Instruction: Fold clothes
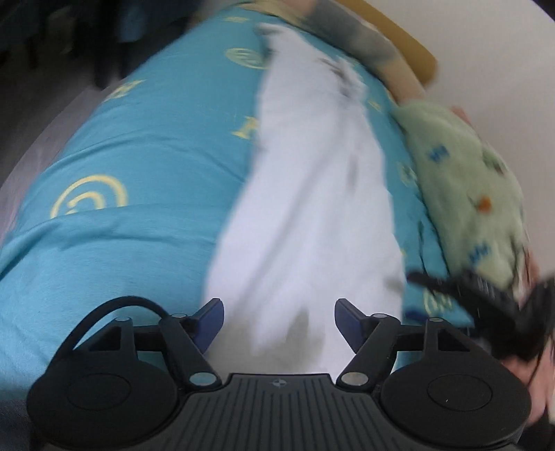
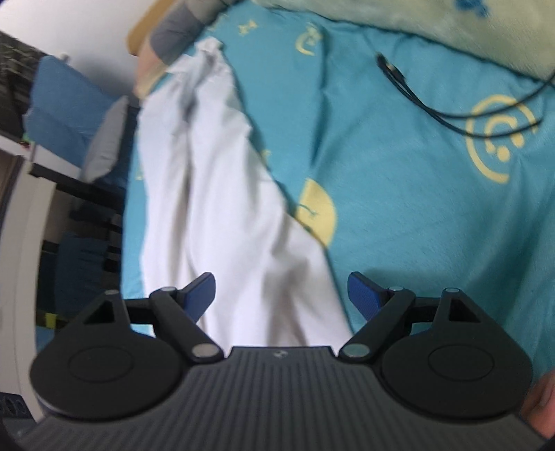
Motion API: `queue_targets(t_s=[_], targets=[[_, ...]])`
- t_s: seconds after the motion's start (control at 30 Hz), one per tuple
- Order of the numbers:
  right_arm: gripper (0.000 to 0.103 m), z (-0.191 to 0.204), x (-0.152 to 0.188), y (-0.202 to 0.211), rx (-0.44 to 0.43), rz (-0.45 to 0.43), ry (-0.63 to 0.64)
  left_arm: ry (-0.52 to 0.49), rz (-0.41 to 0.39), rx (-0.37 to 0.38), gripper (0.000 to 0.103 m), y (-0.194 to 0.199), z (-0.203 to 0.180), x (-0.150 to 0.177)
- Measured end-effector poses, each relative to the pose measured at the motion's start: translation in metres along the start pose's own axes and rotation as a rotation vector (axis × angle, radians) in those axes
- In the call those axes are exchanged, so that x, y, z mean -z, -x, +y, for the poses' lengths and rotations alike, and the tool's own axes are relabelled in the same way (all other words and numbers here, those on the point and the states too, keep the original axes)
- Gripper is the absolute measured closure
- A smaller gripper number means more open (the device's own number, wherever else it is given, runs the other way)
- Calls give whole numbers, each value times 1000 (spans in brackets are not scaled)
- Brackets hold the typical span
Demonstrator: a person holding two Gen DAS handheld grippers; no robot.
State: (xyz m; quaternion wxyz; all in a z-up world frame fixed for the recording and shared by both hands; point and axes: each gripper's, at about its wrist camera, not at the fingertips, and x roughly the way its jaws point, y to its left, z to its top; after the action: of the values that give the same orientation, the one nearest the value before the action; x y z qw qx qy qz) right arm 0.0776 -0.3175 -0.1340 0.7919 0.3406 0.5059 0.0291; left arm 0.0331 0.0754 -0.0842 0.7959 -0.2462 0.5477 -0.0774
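On the teal bedspread [image 2: 399, 208], both grippers' jaws gape over white cloth [image 2: 215, 215].

Your long white cotton garment [image 2: 215, 194] lies lengthwise on the turquoise printed bedsheet [image 2: 399, 194], a thin black cable [image 2: 426, 100] to its right, a pale green fleece blanket [image 2: 399, 24] beyond.

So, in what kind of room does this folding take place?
Most likely a bedroom. The white garment lies on a bed with a turquoise sheet printed with yellow smileys, a pale green blanket is bunched at its edge, and a black cable trails across the sheet.
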Motion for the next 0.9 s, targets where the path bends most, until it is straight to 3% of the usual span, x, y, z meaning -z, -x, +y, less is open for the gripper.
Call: queue_targets(t_s=[0.13, 0.3, 0.4, 0.5, 0.57, 0.6, 0.63, 0.67, 0.73, 0.8, 0.9], targets=[[17, 5, 8, -8, 22, 37, 52, 116, 57, -15, 29, -25, 22, -13], [29, 12, 26, -9, -24, 143, 37, 32, 88, -23, 22, -30, 9, -8], [32, 30, 46, -9, 25, 232, 142, 15, 142, -14, 25, -30, 6, 0], [32, 55, 67, -12, 112, 308, 307, -6, 198, -23, 45, -27, 3, 10], [33, 69, 81, -15, 177, 339, 410, -37, 209, -48, 68, -24, -1, 17], [35, 75, 88, -16, 207, 347, 458, -52, 214, -54, 74, -24, -3, 20], [47, 81, 95, -16, 235, 343, 503, -60, 216, -52, 87, -23, -5, 21], [71, 87, 102, -16, 270, 333, 561, -66, 217, -48, 94, -21, -8, 20], [88, 101, 116, -13, 319, 312, 681, -67, 210, -34, 98, -17, -12, 18], [91, 114, 122, -1, 313, 279, 731, -51, 184, -2, 99, -6, -16, 14], [92, 125, 109, 30, 250, 187, 684, -5, 121, 88, 99, 22, -20, 3]])
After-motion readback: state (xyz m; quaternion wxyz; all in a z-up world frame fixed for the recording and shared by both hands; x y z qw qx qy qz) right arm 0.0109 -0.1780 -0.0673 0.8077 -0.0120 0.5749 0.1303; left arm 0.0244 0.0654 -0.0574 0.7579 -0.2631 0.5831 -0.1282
